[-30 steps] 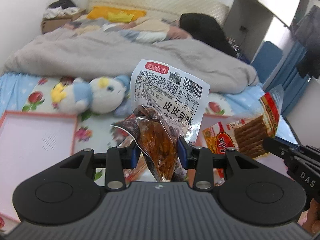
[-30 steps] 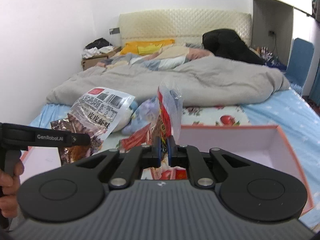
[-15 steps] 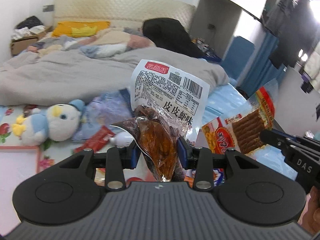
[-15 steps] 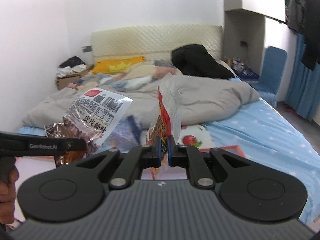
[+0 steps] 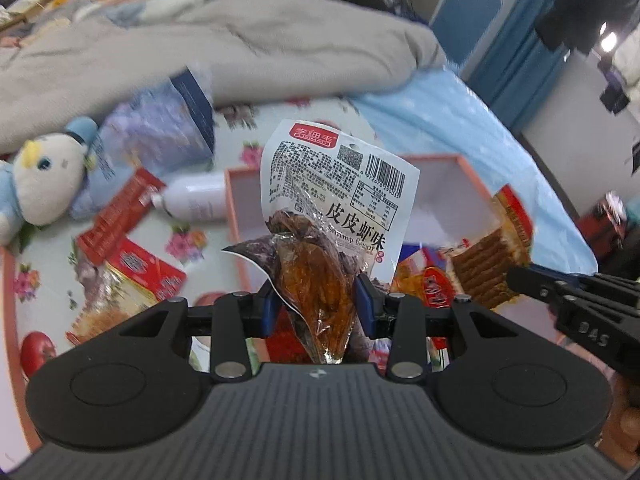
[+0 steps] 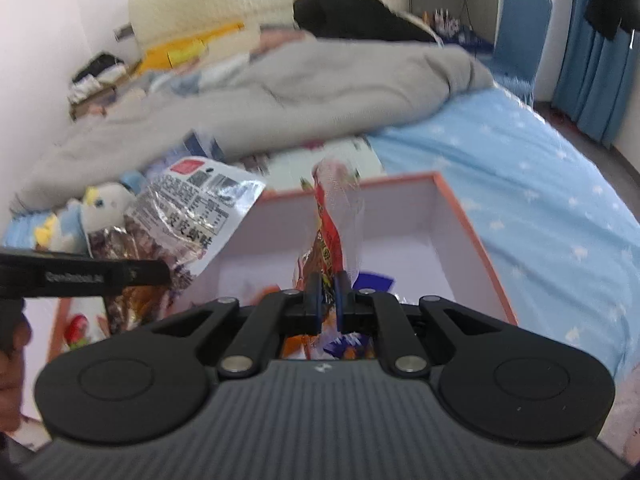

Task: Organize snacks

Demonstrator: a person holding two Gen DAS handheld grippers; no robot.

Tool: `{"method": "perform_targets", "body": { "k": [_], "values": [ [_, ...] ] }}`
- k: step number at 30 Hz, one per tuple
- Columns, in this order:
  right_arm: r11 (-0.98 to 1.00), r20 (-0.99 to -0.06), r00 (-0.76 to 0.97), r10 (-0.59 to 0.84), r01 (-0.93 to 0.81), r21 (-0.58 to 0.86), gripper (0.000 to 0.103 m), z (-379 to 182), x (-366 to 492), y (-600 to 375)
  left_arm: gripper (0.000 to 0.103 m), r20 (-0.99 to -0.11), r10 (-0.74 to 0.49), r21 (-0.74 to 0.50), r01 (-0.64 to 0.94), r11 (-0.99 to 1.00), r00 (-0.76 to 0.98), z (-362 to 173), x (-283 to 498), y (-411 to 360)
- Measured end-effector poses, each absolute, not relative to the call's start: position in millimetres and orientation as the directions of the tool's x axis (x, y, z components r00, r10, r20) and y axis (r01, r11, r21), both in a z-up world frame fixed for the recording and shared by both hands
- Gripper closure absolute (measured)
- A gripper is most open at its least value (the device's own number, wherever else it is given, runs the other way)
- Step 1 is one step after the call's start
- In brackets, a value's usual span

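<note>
My left gripper (image 5: pixel 318 306) is shut on a white shrimp-flavour snack bag (image 5: pixel 340 184) with brown contents, held upright above the near left corner of an open orange-rimmed box (image 5: pixel 472 172). The same bag (image 6: pixel 192 208) shows at the left in the right wrist view. My right gripper (image 6: pixel 325 294) is shut on a red and clear snack packet (image 6: pixel 334 220), held upright over the box (image 6: pixel 472 232). That packet (image 5: pixel 492 256) shows at the right in the left wrist view. Several snack packs (image 6: pixel 372 280) lie inside the box.
Red snack packs (image 5: pixel 132 276) lie on the floral sheet left of the box, beside a white bottle (image 5: pixel 196 202), a blue bag (image 5: pixel 160 128) and a plush toy (image 5: pixel 44 176). A grey duvet (image 5: pixel 200 48) lies behind. An orange-rimmed lid (image 5: pixel 8 312) is at the far left.
Both grippers have swung right and tilted down with their packets, from facing the bed and headboard to hanging over the open box. Both grips are unchanged.
</note>
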State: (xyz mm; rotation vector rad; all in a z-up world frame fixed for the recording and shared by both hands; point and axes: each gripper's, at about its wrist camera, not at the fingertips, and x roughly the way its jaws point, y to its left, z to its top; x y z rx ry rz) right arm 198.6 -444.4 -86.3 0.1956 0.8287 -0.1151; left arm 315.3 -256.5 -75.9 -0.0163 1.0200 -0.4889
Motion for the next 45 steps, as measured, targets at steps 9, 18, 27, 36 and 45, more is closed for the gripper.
{"method": "perform_targets", "body": {
  "k": [9, 18, 27, 36, 45],
  "values": [
    [0.973, -0.792, 0.611, -0.011, 0.19, 0.134, 0.093, -111, 198, -449, 0.058, -0.834, -0.412, -0.26, 0.396, 0.88, 0.368, -92, 325, -260],
    [0.956, -0.77, 0.638, -0.016, 0.236, 0.176, 0.053, -108, 189, -465, 0.035, -0.813, -0.427, -0.273, 0.389, 0.88, 0.396, -73, 323, -248],
    [0.956, -0.7, 0.714, -0.023, 0.22, 0.194, 0.054, -79, 172, -456, 0.035, -0.748, -0.443, -0.244, 0.417, 0.876, 0.494, -39, 303, -230],
    [0.961, -0.586, 0.81, -0.014, 0.174, 0.217, 0.054, -36, 153, -435, 0.035, -0.655, -0.447, -0.196, 0.434, 0.879, 0.61, 7, 275, -205],
    [0.97, -0.504, 0.864, 0.016, 0.108, 0.216, 0.054, -11, 139, -398, 0.035, -0.59, -0.429, -0.167, 0.417, 0.894, 0.684, 30, 243, -170]
  ]
}}
